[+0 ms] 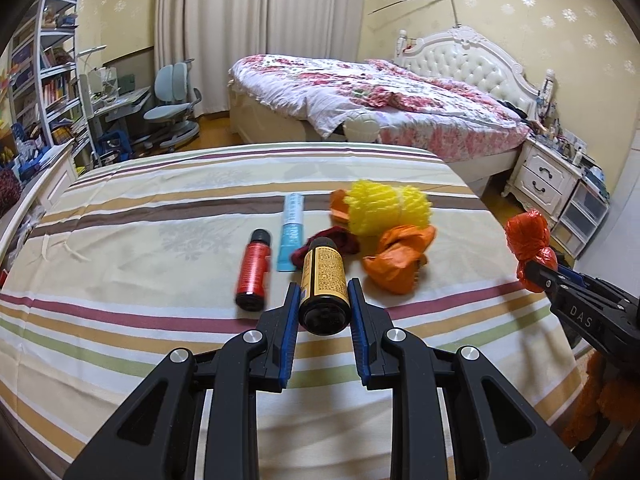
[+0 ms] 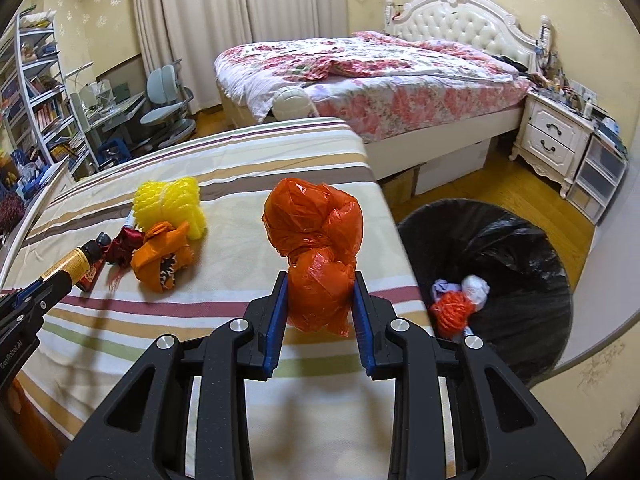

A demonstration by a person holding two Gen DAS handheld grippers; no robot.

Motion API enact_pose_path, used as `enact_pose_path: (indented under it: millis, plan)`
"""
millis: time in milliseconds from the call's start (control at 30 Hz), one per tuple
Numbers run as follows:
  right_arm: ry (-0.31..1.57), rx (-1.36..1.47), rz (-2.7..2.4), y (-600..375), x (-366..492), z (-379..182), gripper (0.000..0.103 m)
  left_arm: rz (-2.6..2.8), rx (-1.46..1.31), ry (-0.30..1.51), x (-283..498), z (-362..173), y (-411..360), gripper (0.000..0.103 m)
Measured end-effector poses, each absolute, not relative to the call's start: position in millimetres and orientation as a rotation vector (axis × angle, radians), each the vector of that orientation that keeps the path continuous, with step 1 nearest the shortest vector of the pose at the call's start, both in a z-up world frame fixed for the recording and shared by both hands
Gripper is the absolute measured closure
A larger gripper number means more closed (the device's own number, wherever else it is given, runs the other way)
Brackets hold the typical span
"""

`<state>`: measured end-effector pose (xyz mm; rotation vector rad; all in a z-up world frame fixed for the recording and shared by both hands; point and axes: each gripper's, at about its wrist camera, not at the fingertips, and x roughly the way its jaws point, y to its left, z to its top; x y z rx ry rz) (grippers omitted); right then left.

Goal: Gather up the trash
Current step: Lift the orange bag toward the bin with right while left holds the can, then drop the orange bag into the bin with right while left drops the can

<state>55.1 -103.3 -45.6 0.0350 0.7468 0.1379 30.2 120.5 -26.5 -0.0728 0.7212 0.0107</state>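
Red bottle [image 1: 252, 270] and blue tube [image 1: 291, 232] flank the gripped bottle [image 1: 323, 286].

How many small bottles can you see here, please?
2: a yellow-labelled bottle gripped by the left hand-held gripper, and a red bottle lying on the striped cloth beside it. Others may be hidden.

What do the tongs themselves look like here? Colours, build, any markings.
Both are the same build: the left tongs and the right tongs have matte black plastic arms with triangular cut-outs, silver round bolt heads at the joints, and ribbed blue pads lining the inner fingers. Seen from the other camera, the right one shows white "DAS" lettering and the left one "GenRobotAI". No cables or sleeves visible.
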Motion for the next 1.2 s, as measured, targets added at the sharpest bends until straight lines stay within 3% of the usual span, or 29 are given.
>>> enact_pose_path:
  millis: [600,1200]
  plan:
    - [0.696,0.093,-0.07,-201,49,-35,0.073,-0.231,0.026,0.637,56,-1,1,0.078]
    - [0.694,0.155,-0.17,-258,71,-45,0.073,-0.309,0.119,0.648,106,-16,-93,0.078]
